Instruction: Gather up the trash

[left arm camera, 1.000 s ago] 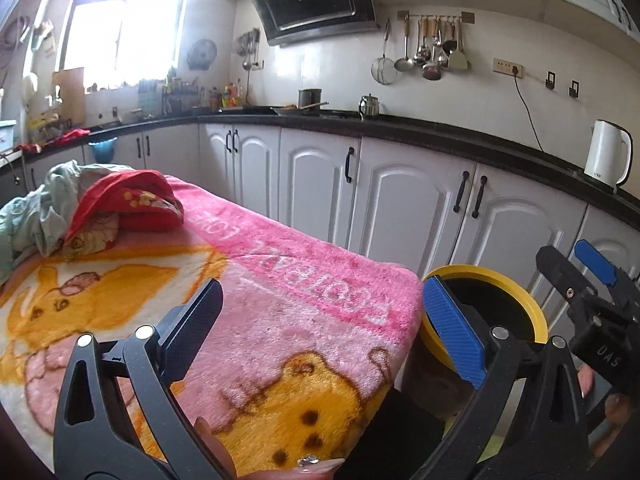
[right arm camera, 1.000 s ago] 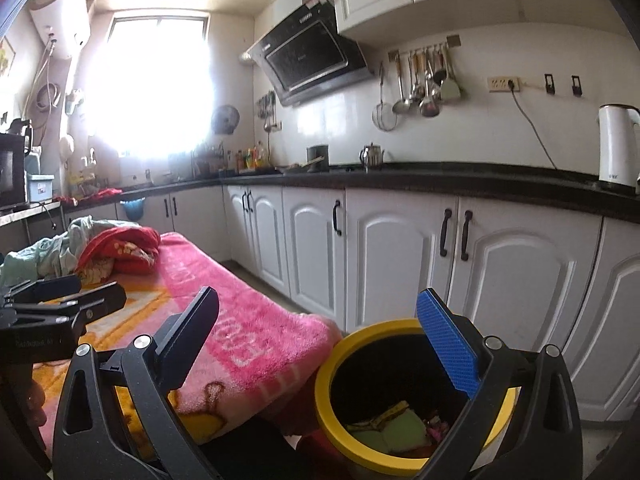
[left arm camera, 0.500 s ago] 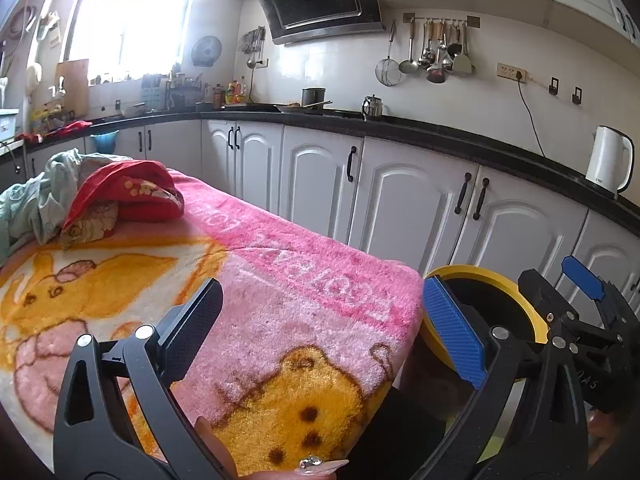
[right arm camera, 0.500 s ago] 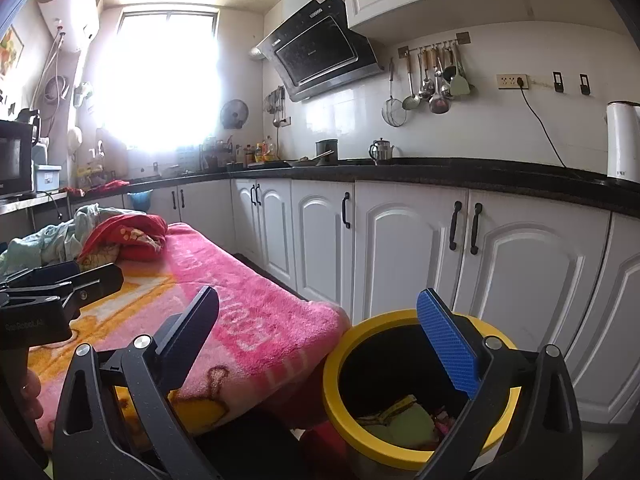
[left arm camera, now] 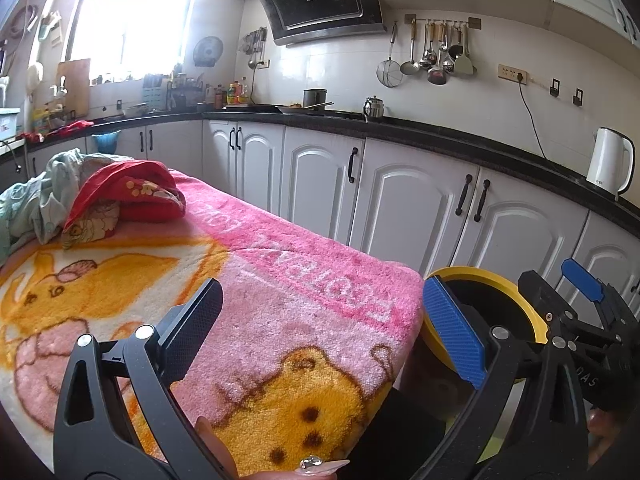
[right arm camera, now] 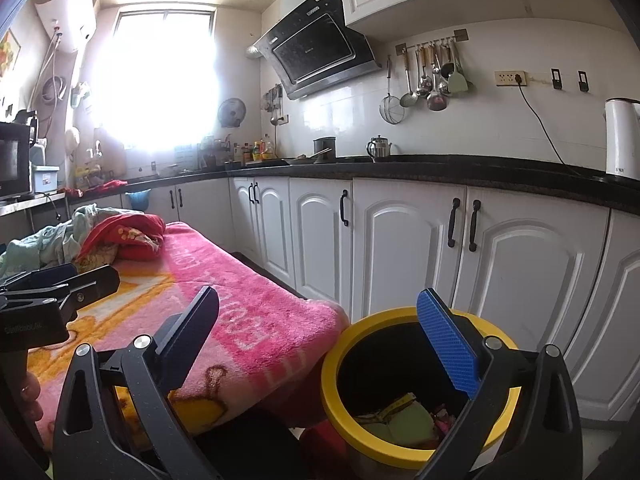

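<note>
A kitchen runs around the scene: white cabinets (right arm camera: pixel 404 248) with dark handles under a black counter (right arm camera: pixel 460 170), white wall cupboards above, and a bright window (right arm camera: pixel 156 80) at the far end that washes out what lies beyond it. A black range hood (right arm camera: pixel 320 46) slants from the wall, with ladles and a strainer on a rail (right arm camera: pixel 430 74) to its right. A white kettle (left arm camera: pixel 610 166) stands on the counter near a wall socket.

In the middle a pink and orange blanket (left arm camera: pixel 256 280) with cartoon figures covers the table top and hangs over its near corner. At its far end lies a heap of clothes (left arm camera: pixel 120 196), red on top, pale green behind.

Just beside the blanket's corner, lower down, stands a bin (right arm camera: pixel 332 380) with a yellow rim and a dark inside. Trash (right arm camera: pixel 400 416) lies at its bottom: green and yellow scraps and something pink.

The right gripper (right arm camera: pixel 316 336) hangs above the bin, its claw spread wide and empty. The left gripper (left arm camera: pixel 320 332) hovers over the blanket's near edge, also spread wide with nothing between the fingers.
</note>
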